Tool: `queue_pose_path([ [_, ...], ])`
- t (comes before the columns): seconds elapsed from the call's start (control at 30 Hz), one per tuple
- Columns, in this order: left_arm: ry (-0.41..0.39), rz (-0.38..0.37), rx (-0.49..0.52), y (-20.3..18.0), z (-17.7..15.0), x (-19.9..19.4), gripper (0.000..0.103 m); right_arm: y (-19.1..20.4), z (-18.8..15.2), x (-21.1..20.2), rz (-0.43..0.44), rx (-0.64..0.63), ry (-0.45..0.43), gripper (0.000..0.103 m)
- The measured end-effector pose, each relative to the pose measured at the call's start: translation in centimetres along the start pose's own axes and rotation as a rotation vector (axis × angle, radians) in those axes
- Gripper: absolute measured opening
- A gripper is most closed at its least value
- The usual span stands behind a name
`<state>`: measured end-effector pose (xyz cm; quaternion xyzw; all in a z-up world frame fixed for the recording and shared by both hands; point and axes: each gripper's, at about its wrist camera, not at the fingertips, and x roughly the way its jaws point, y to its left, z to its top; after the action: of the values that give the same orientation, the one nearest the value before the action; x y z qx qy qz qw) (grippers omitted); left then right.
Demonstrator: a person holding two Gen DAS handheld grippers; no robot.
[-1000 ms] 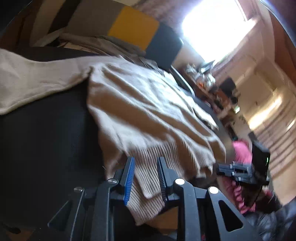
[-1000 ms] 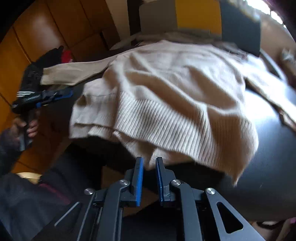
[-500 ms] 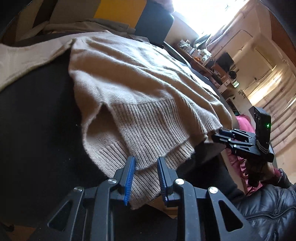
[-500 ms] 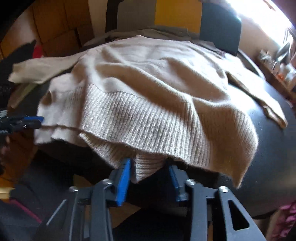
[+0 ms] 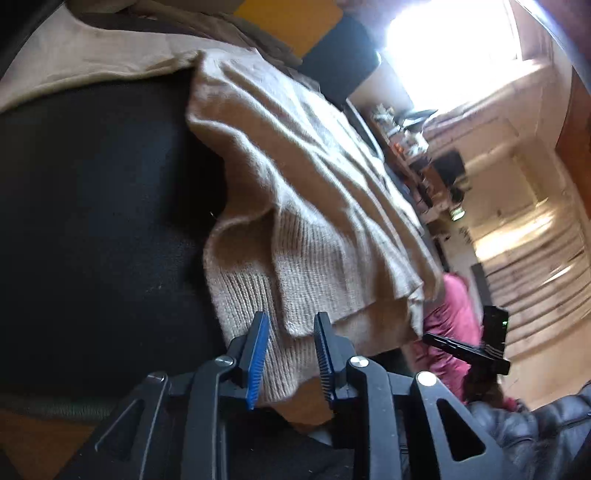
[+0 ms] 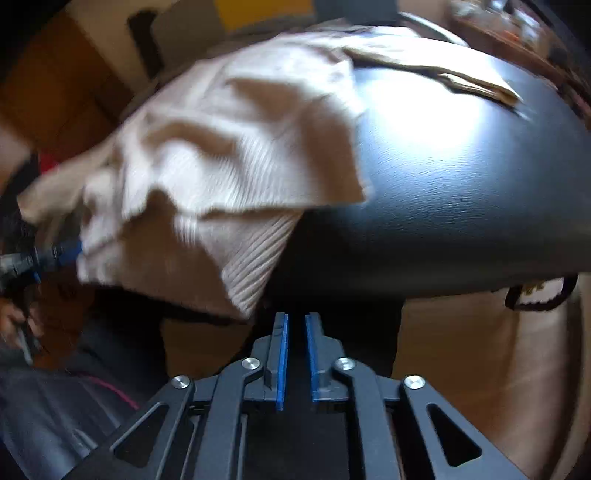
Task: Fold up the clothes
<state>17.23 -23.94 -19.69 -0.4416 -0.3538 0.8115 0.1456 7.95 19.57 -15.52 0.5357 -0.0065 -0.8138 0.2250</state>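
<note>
I see a black table (image 6: 461, 177); yellow-and-grey cushion (image 5: 295, 22) behind it, cluttered shelf (image 5: 410, 136) beyond.

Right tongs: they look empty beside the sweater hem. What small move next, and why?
Probably ease the right tongs up and left onto the ribbed hem corner and grip it. Their pads stand nearly together with nothing between them, while the left tongs straddle the sweater hem at the other side.
</note>
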Motion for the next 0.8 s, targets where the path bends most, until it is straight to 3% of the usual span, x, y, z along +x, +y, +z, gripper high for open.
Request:
queue_pose_path([
  [0.07,-0.035,-0.034,-0.033,0.4,-0.1,-0.8,0.026,-1.1,-0.5,-0.4,0.011,0.039,0.009,0.017],
  [0.13,-0.07,-0.069,-0.065,0.8,-0.3,-1.6,0.027,-0.9,-0.1,-0.5,0.012,0.032,-0.004,0.034],
  [0.2,-0.095,-0.069,-0.056,0.5,-0.2,-2.1,0.029,-0.7,0.2,-0.5,0.013,0.026,-0.017,0.041],
  [0.5,-0.014,0.134,0.159,-1.9,3.6,3.3,0.038,0.2,1.6,-0.8,0.016,-0.005,-0.076,0.042],
  [0.57,-0.016,0.142,0.181,-2.0,4.3,4.2,0.038,0.4,1.9,-0.9,0.016,-0.012,-0.089,0.042],
  [0.67,-0.012,0.109,0.183,-2.6,5.0,4.8,0.038,-0.1,2.1,-1.2,0.006,0.004,-0.102,0.052],
  [0.73,-0.007,0.082,0.18,-3.1,5.5,5.1,0.034,-0.6,2.2,-1.5,-0.004,0.021,-0.109,0.052],
  [0.8,-0.008,0.05,0.173,-3.5,5.8,5.0,0.007,-1.2,2.3,-1.6,-0.015,0.044,-0.116,0.052],
])
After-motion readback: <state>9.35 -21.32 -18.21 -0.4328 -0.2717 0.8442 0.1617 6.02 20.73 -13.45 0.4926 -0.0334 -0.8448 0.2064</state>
